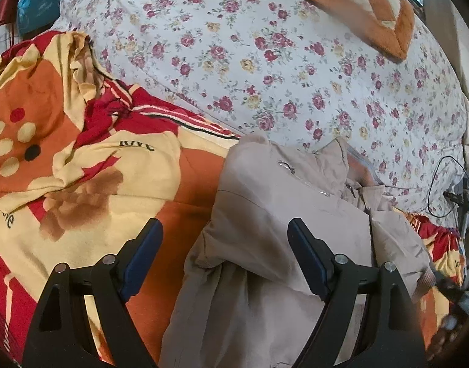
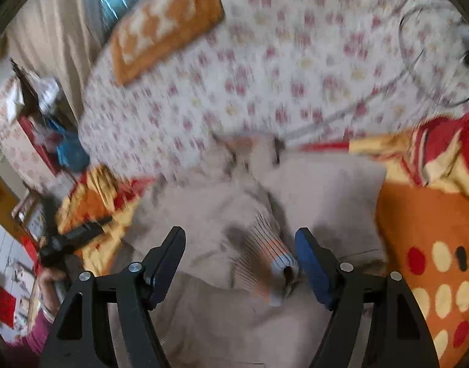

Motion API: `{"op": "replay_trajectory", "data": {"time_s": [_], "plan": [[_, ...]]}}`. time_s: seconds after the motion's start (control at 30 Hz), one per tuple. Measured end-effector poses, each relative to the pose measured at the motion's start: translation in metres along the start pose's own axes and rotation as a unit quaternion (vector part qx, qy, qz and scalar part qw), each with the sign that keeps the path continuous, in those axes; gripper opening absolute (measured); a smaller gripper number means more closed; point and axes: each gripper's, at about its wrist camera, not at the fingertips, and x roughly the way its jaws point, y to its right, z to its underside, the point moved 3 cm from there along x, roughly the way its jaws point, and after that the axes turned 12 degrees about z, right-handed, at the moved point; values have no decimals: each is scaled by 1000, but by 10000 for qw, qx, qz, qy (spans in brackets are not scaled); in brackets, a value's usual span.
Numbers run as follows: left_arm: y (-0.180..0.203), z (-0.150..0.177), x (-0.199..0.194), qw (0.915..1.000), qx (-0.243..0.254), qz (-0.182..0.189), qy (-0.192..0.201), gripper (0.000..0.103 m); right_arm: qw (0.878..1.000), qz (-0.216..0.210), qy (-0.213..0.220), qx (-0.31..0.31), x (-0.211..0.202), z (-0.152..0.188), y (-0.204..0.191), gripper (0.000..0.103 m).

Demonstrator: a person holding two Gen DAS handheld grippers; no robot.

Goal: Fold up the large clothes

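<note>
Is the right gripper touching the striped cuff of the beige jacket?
Cannot tell. In the right wrist view the striped cuff lies between the open fingers of the right gripper, close to the blue pad, but blur hides any gap or contact.

Floral quilt point(image 1: 265, 70), white with pink and yellow roses, covering the far bed; orange-and-cream checked cushion point(image 1: 351, 3) lying on it; red, orange and yellow blanket point(image 1: 81, 159) printed "love" and dotted; blue bag point(image 1: 38, 3) at far edge; black cable point(image 1: 440, 184) looped on quilt; beige curtain point(image 2: 59, 30), possibly beside a window
</note>
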Motion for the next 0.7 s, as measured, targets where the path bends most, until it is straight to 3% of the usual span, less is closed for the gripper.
{"op": "replay_trajectory", "data": {"time_s": [0.07, 0.1, 0.2, 0.3, 0.4, 0.5, 0.6, 0.7], "plan": [[1, -1, -3, 10000, 37, 1, 27, 83, 9981, -97, -597, 72, 24, 2, -4, 72], [0, -2, -4, 10000, 17, 22, 54, 83, 9959, -459, -726, 283, 29, 0, -10, 68], [-2, -5, -4, 9999, -57, 112, 93, 83, 9787, -1839, -487, 772, 23, -17, -46, 67], [-5, -6, -3, 9999, -84, 88, 83, 83, 9618, -2608, -639, 537, 27, -26, -98, 68], [-9, -6, -8, 9995, -198, 237, 113, 83, 9665, -2512, -497, 156, 21, -27, -119, 69], [-8, -9, -13, 9986, -263, 415, 218, 83, 9740, -2222, -418, 113, 13, -18, -104, 72], [1, -7, -14, 9978, -172, 601, 234, 84, 9861, -1609, -397, 82, 4, -8, -70, 73], [17, 1, -6, 9969, -59, 788, 3, 84, 9958, -885, -222, -95, -12, 2, -38, 73]]}}
